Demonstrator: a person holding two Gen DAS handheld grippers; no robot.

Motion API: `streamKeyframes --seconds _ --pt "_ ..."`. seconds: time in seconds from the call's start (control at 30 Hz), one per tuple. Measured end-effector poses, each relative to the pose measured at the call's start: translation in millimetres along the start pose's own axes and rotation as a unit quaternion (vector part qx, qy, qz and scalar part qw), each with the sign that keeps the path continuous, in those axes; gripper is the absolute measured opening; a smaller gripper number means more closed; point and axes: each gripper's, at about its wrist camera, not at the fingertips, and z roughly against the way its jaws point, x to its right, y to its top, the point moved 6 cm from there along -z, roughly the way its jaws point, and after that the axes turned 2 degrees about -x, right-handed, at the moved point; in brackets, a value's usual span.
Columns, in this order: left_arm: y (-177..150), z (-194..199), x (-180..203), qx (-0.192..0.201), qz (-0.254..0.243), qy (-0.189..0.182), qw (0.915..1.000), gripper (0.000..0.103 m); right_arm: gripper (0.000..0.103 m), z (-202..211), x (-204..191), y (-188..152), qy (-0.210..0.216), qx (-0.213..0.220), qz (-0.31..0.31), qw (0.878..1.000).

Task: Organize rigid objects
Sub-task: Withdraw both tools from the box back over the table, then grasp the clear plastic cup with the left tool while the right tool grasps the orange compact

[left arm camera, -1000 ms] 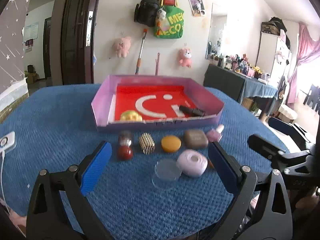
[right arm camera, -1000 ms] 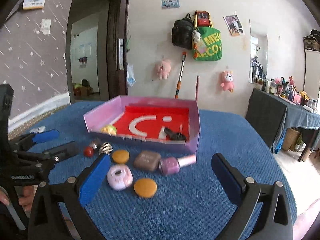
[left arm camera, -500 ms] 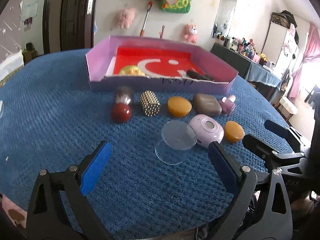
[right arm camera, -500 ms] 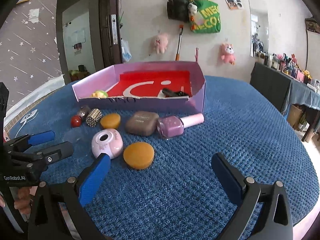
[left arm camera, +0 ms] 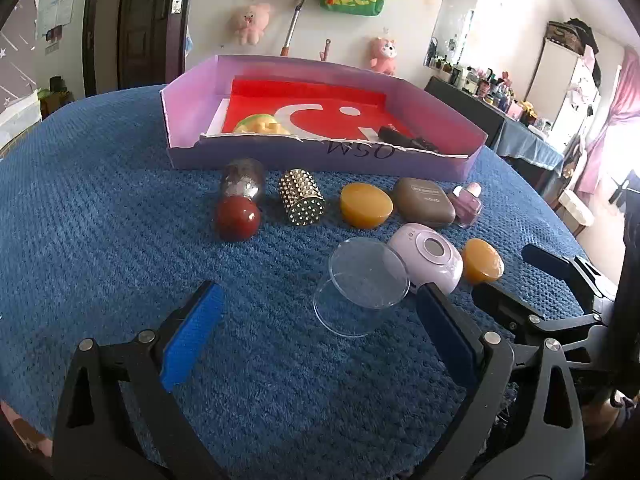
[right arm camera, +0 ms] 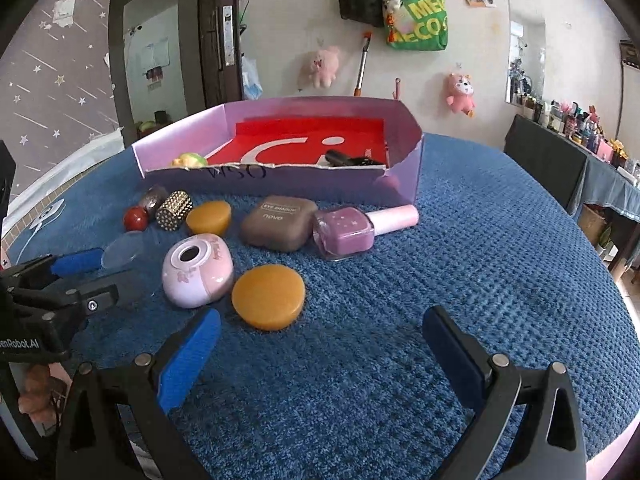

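Note:
A purple box (left arm camera: 320, 160) with a red floor holds a yellow toy (left arm camera: 260, 125) and a black item (left arm camera: 404, 138). In front lie a red-capped bottle (left arm camera: 239, 204), a studded gold cylinder (left arm camera: 302, 197), two orange discs (left arm camera: 366, 204) (right arm camera: 269, 296), a brown compact (right arm camera: 278, 222), a pink nail polish (right arm camera: 352, 229), a pale pink round case (right arm camera: 198, 270) and a clear lid (left arm camera: 362, 278). My left gripper (left arm camera: 320, 328) is open just short of the clear lid. My right gripper (right arm camera: 320, 344) is open, near the closer orange disc.
The blue textured cloth covers a round table (right arm camera: 500, 240); its edge curves close on the right. A white device with a cable (right arm camera: 44, 216) lies at the far left. A dark cabinet (right arm camera: 560, 160) stands beyond the table on the right.
Both grippers have moved forward and lower toward the objects, which now look larger. Both stay open. No object has shifted.

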Motion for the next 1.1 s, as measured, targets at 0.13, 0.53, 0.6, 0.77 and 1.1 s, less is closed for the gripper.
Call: streamKeyframes --seconds 0.13,0.53,0.6,0.77,1.1 --pt "2.2 -4.1 3.2 -0.002 -0.014 0.004 0.9999 0.098 0.1 -4.8 -2.4 2.7 -0.005 -0.003 0.01 1.0" --pt "9.9 -8.8 9.5 -0.005 -0.028 -0.012 0.9995 0.059 0.087 -10.8 -1.9 8.2 0.012 -0.01 0.004 1.0" --pt "10.4 -8.7 11.0 -0.006 -0.029 -0.018 0.9994 0.056 0.082 -12.0 -2.6 9.3 0.015 -0.012 0.003 1.0" --pt "9.2 -8.0 16.3 -0.009 -0.032 -0.038 0.9987 0.04 0.064 -13.7 -7.1 11.6 0.02 -0.01 0.008 1.0" --pt "11.2 -1.8 15.6 0.001 -0.021 -0.045 0.9988 0.039 0.04 -1.5 -25.8 16.5 0.046 0.019 0.028 0.998"
